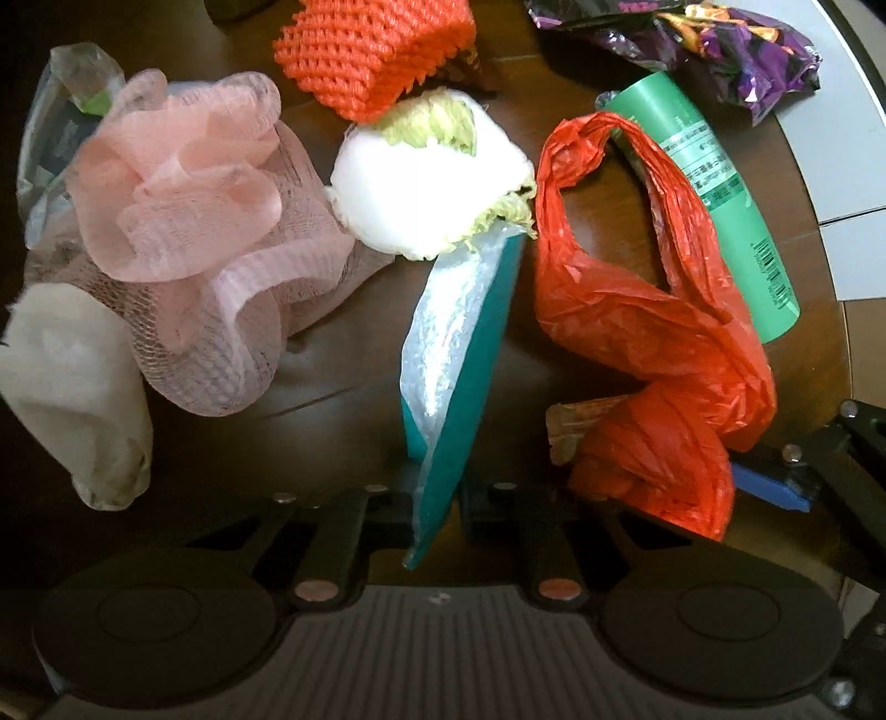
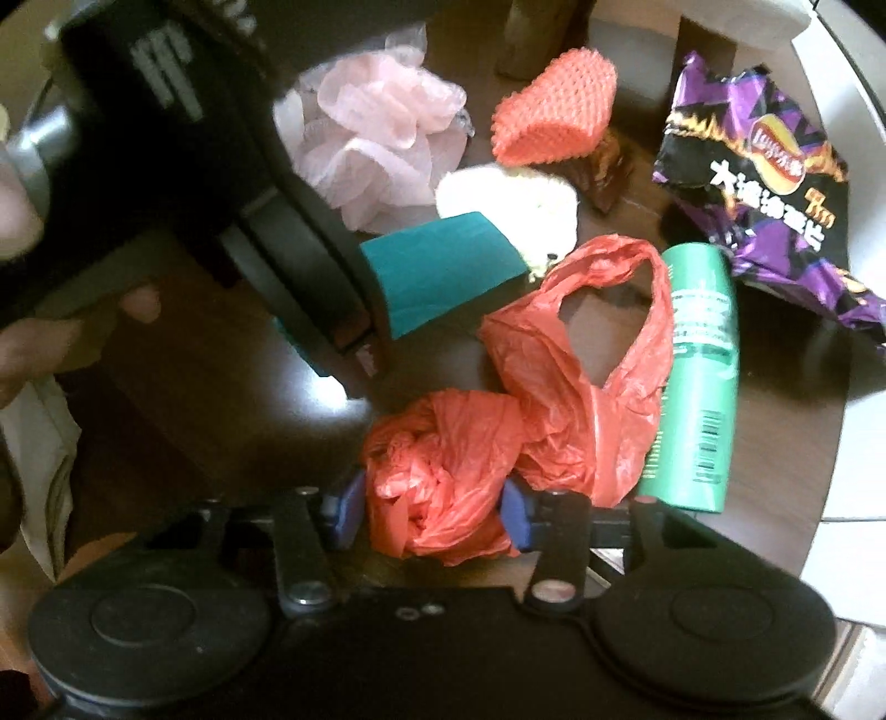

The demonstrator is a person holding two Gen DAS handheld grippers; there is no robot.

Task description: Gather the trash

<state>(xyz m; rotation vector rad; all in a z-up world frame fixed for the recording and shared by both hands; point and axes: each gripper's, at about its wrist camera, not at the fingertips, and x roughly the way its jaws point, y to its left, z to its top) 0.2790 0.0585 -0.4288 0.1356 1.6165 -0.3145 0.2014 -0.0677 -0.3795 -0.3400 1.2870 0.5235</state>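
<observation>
Dark brown table (image 1: 310,387), pale tiled floor past its right edge; trash scattered across the top.
Left gripper (image 1: 437,501) points straight down, jaws pressed together on a teal packet (image 1: 470,387) with a clear plastic flap, near the middle of the table. A hand (image 2: 33,310) holds that gripper's body at the left in the right wrist view. Right gripper (image 2: 429,512) tilted steeply down, blue pads half apart and pinching the bunched end of the red plastic bag (image 2: 554,387). Green tube (image 2: 695,382) just beside the bag toward the right edge; purple chip bag (image 2: 758,188) beyond it. Cabbage stub (image 1: 432,183), orange foam net (image 1: 376,50), pink mesh puff (image 1: 194,221) toward the far and left edges.
</observation>
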